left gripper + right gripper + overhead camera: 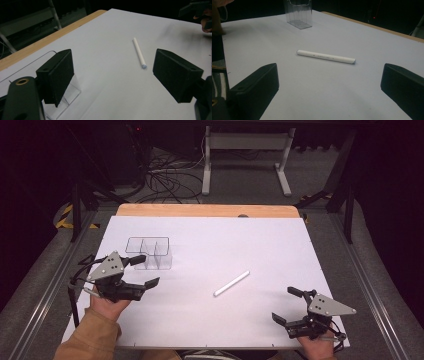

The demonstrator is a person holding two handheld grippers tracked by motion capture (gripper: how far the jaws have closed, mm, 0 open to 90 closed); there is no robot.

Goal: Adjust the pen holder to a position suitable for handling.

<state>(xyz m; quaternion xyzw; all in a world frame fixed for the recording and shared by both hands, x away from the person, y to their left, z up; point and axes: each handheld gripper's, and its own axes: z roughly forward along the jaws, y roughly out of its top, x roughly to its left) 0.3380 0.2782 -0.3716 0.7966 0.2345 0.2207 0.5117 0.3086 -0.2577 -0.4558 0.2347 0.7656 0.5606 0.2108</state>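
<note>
Lying between both wide-open grippers — left gripper (144, 270), right gripper (287, 305) — the white stick (231, 283) sits untouched.

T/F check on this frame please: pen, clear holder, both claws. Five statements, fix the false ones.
1. The white pen lies flat on the white table cover. True.
2. The left claw is shut on the pen. False: it is open, with nothing between its jaws.
3. The clear holder stands near the left claw. True.
4. The pen sits inside the clear holder. False: it lies apart from it on the open cover.
5. The right claw is open and holds nothing. True.
</note>
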